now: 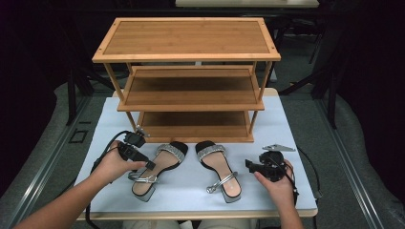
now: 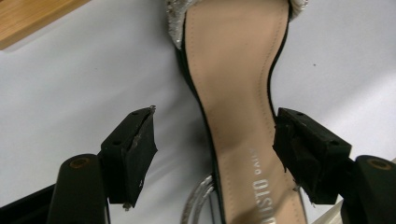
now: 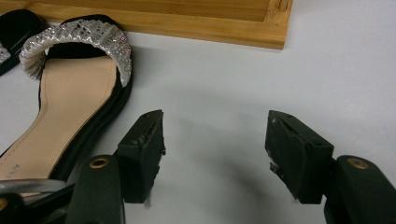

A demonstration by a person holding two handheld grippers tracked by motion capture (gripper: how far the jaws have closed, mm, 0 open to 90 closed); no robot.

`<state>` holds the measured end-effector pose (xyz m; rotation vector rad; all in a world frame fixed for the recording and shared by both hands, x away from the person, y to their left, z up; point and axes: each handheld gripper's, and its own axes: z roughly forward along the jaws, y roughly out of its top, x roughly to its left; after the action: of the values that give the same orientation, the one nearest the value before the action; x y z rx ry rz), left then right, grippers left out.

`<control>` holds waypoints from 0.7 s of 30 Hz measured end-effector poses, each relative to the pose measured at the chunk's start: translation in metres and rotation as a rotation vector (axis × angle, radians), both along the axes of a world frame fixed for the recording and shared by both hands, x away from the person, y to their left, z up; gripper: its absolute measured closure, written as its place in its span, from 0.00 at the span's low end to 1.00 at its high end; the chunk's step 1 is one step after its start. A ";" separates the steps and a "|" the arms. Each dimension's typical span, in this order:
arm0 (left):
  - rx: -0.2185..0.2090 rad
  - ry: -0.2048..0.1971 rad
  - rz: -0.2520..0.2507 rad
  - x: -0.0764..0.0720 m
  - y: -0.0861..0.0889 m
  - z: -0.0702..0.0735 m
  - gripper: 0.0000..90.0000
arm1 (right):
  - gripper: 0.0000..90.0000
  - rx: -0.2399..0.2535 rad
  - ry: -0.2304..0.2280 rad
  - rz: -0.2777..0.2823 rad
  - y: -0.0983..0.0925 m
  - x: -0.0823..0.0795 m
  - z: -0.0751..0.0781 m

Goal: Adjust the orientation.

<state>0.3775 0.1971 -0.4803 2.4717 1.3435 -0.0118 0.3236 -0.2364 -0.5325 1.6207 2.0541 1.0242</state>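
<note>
Sandal [image 2: 238, 107]: smooth tan insole, beaded strap.

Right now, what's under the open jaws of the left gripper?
The left sandal lies under the left gripper, its tan insole and silver ankle strap showing. The heel end is out of frame.

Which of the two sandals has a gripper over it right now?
The left sandal: the left gripper sits with its open jaws straddling its insole. The right sandal lies apart from the right gripper.
</note>
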 end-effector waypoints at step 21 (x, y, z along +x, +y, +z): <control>0.016 -0.038 -0.010 -0.007 -0.027 -0.030 0.33 | 0.41 0.001 0.010 -0.001 -0.001 0.001 -0.003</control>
<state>0.3700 0.1704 -0.5106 2.4786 1.3206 0.0435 0.3246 -0.2372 -0.5354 1.6304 2.0596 1.0195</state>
